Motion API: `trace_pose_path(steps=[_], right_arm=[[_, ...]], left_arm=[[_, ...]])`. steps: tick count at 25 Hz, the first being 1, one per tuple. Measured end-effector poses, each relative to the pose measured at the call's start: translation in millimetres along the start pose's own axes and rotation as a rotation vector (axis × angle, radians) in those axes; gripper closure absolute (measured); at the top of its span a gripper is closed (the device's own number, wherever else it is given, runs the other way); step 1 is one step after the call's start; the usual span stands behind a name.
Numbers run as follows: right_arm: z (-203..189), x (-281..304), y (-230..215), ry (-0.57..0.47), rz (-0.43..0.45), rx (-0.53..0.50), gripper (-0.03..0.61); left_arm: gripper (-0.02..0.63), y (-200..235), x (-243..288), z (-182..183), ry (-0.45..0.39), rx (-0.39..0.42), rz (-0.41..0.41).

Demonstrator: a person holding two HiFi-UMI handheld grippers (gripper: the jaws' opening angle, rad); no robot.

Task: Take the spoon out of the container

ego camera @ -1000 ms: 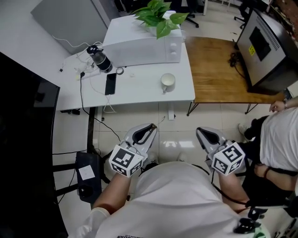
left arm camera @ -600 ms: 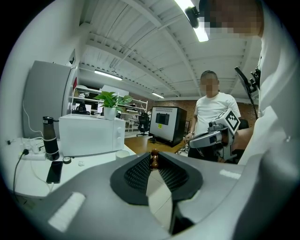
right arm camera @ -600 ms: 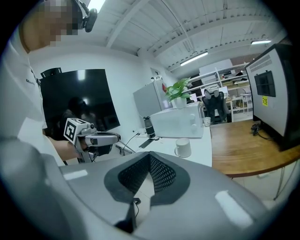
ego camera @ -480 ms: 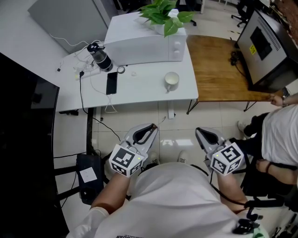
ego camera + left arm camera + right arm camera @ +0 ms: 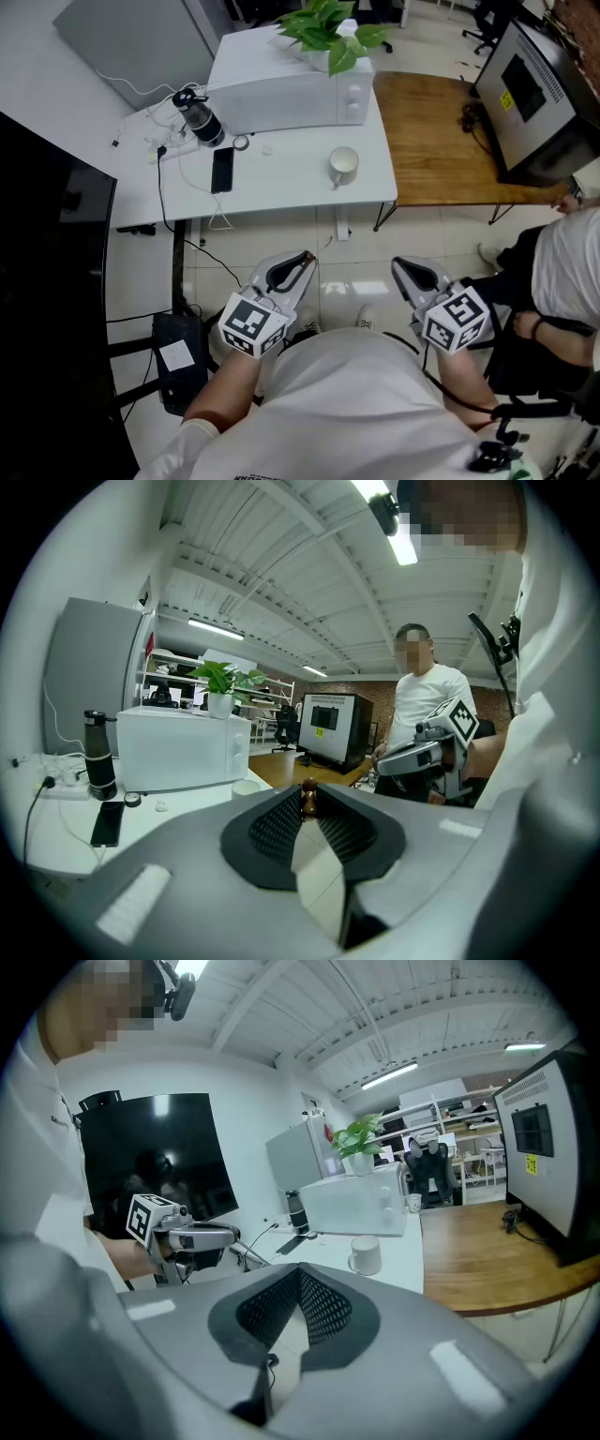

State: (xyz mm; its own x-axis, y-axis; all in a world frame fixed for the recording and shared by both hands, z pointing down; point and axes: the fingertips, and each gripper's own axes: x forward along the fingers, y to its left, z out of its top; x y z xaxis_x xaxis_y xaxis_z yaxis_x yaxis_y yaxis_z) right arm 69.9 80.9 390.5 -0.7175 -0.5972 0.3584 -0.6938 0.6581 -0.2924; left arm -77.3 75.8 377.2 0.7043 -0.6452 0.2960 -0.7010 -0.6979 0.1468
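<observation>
Right hand-held gripper (image 5: 400,265) leftward, closed empty (left hand-held gripper (image 5: 307,255) seemingly ajar), mug (image 5: 342,166) well ahead.

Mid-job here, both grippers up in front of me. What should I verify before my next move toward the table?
1. Spoon located: cannot tell; none can be made out in any view.
2. Mug upright on white table: ok.
3. Right gripper empty: ok; jaws together, nothing between.
4. Left gripper empty: cannot tell; small brown thing shows at its jaw tips.
5. Grippers at the table: not ok; both over the floor, short of its edge.
</observation>
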Motion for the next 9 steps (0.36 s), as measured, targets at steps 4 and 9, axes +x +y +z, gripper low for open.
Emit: trace_pose_path(steps=[4, 9], right_arm=[[-1.0, -1.3, -0.5, 0.002, -0.003, -0.001, 0.572], [0.2, -0.8, -0.2, 0.001, 0.000, -0.004, 0.572]], left_arm=[[0.558, -1.2, 0.6, -0.2, -0.001, 0.002, -0.002], [0.558, 0.2, 1.4, -1.2, 0.002, 0.003, -0.001]])
